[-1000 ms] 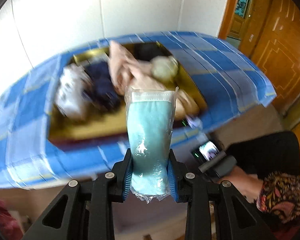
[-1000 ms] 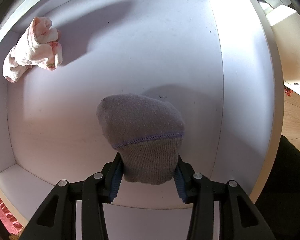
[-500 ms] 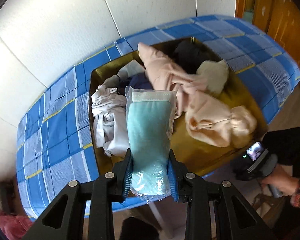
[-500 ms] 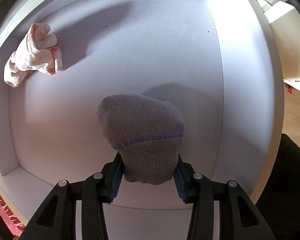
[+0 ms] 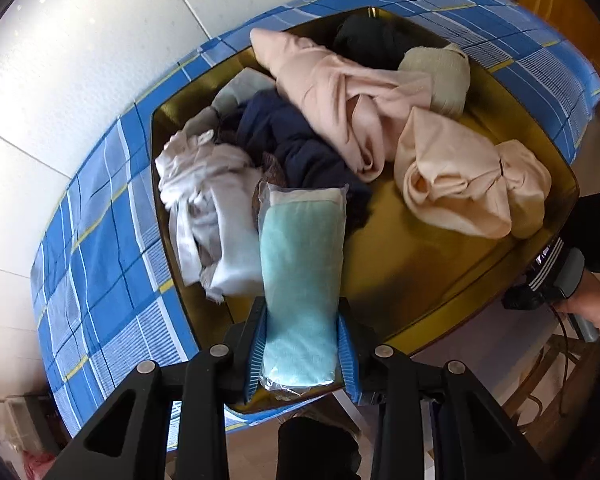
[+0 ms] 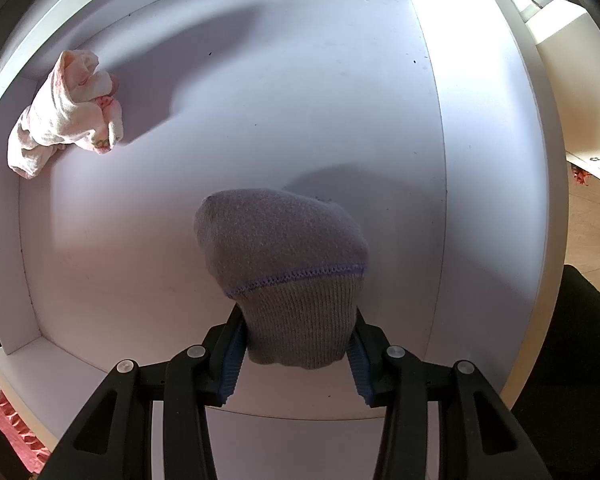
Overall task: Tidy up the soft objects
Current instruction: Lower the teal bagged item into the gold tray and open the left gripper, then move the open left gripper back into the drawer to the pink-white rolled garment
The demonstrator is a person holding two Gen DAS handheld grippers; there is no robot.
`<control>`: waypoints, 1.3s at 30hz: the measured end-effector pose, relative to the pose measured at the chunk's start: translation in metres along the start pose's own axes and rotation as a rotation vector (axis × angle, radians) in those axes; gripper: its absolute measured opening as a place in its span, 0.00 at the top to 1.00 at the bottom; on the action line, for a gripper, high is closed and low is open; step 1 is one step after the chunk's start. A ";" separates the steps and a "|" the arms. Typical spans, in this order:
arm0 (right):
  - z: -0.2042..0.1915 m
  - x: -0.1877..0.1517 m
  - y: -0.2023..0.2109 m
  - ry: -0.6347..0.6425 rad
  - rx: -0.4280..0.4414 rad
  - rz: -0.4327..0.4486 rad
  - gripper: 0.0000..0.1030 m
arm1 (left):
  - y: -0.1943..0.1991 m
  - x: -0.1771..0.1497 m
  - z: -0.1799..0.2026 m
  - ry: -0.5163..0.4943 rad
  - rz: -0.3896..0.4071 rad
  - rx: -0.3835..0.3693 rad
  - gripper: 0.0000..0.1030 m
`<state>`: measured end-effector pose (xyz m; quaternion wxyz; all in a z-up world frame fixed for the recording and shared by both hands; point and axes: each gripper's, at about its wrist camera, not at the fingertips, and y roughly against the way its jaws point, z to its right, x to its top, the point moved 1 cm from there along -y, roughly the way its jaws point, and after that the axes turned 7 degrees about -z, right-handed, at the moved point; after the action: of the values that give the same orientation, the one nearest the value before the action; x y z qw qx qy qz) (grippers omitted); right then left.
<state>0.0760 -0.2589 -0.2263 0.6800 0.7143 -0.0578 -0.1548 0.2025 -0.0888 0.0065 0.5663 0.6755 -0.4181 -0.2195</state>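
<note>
Teal cloth packet [image 5: 300,292] clamped between left jaws.

A blue checked tablecloth [image 5: 100,248] covers the table beside a white tiled wall [image 5: 60,80].

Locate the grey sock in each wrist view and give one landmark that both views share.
Left wrist view: not in it.
Right wrist view: grey sock at lower centre, clamped in the right gripper above the white box.
Shared landmark: none certain; both views only show similar black fingers with blue pads.
</note>
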 end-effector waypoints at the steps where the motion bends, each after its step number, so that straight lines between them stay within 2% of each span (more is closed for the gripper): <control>1: -0.001 0.000 0.001 0.001 -0.001 0.000 0.56 | 0.000 -0.002 -0.002 0.008 -0.002 -0.001 0.66; 10: -0.001 -0.001 -0.006 -0.002 0.005 0.002 0.56 | 0.001 -0.015 -0.016 0.114 0.022 -0.049 0.64; 12: -0.001 -0.001 -0.007 -0.001 0.004 0.002 0.56 | 0.004 -0.019 -0.021 0.156 0.039 -0.077 0.58; 14: -0.001 -0.001 -0.007 -0.001 0.004 0.002 0.56 | 0.010 -0.023 -0.028 0.209 0.071 -0.106 0.51; 19: -0.001 -0.001 -0.009 0.001 0.002 0.002 0.56 | 0.029 -0.034 -0.045 0.362 0.186 -0.137 0.42; 21: -0.001 -0.002 -0.010 0.000 0.003 0.003 0.56 | 0.036 -0.043 -0.048 0.419 0.249 -0.155 0.34; 24: 0.000 -0.002 -0.012 0.004 0.000 0.003 0.56 | 0.043 -0.057 -0.041 0.474 0.316 -0.189 0.31; 27: -0.001 -0.003 -0.014 0.008 -0.005 0.004 0.56 | 0.045 -0.065 -0.024 0.463 0.364 -0.205 0.30; 32: -0.003 -0.004 -0.014 0.012 -0.009 0.005 0.56 | 0.044 -0.081 0.014 0.389 0.412 -0.224 0.27; 39: -0.005 -0.004 -0.013 0.008 -0.004 0.007 0.56 | 0.026 -0.092 0.075 0.212 0.374 -0.202 0.15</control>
<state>0.0720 -0.2520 -0.2388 0.6823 0.7133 -0.0573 -0.1498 0.0854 -0.0574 -0.0050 0.7027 0.5454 -0.4499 -0.0793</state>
